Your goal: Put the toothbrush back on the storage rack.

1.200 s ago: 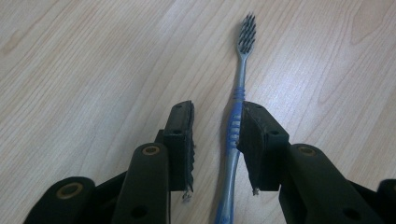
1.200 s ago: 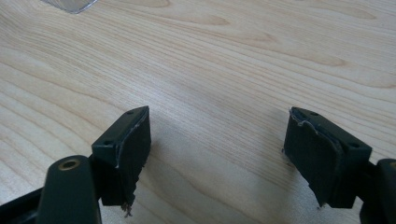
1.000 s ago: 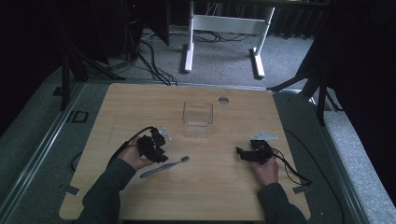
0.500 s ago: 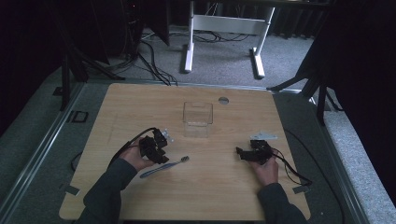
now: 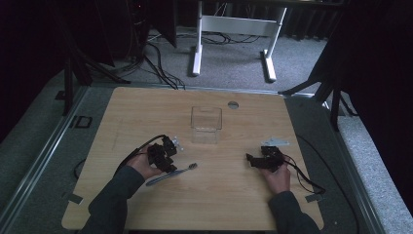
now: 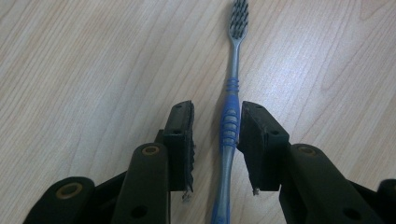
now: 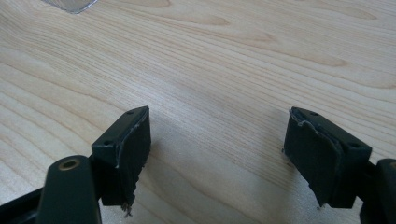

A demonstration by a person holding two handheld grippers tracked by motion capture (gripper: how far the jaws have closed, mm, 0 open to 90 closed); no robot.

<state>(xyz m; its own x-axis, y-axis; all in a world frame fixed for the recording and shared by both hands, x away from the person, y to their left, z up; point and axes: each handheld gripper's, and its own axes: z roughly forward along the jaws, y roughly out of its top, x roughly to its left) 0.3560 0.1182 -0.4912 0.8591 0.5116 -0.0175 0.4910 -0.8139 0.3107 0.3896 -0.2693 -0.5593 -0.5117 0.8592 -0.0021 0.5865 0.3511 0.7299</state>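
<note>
A blue and grey toothbrush lies flat on the wooden table, bristles toward the right. In the left gripper view the toothbrush runs lengthwise between the jaws, bristle head away from me. My left gripper is open and low over the handle. Its right jaw is at the ribbed blue grip, while a narrow gap separates the left jaw from it. In the high view the left gripper sits over the handle end. My right gripper rests at the right, open wide with bare wood between its jaws.
A clear plastic container stands at the table's middle back; its corner shows in the right gripper view. A round grommet lies behind it. Cables trail from both grippers. A white desk frame stands on the floor beyond.
My left gripper has edged slightly right and down onto the toothbrush handle. The right gripper and the toothbrush have not moved.
</note>
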